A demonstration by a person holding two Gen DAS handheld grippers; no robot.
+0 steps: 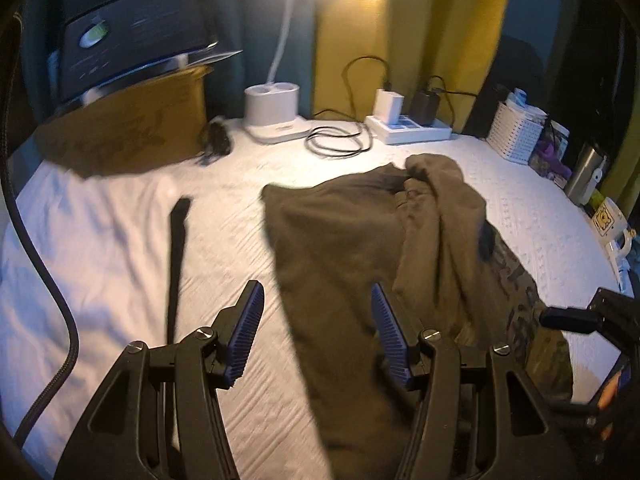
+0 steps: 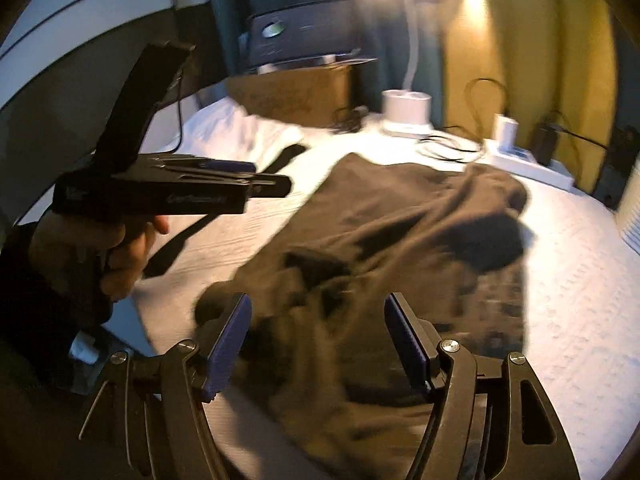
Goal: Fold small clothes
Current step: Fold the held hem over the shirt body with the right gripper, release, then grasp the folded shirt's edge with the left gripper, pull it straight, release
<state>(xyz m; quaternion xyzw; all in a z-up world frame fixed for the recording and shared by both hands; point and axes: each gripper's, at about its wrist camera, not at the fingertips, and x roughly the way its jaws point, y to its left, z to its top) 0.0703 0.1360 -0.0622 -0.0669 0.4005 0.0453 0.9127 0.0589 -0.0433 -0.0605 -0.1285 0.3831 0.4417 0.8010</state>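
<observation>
White bedspread (image 1: 132, 216) | olive garment (image 1: 340, 240) crumpled | both claws wide, empty | hand (image 2: 120, 248) right-view only

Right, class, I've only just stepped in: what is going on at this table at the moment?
A person is folding an olive-green garment spread on a white cloth-covered table, using a hand-held gripper in each hand. Right now neither grips it: the left hand-held gripper and the right hand-held gripper both hang open above the cloth. The garment lies partly bunched, one side doubled over towards the lamp base and power strip at the back.
</observation>
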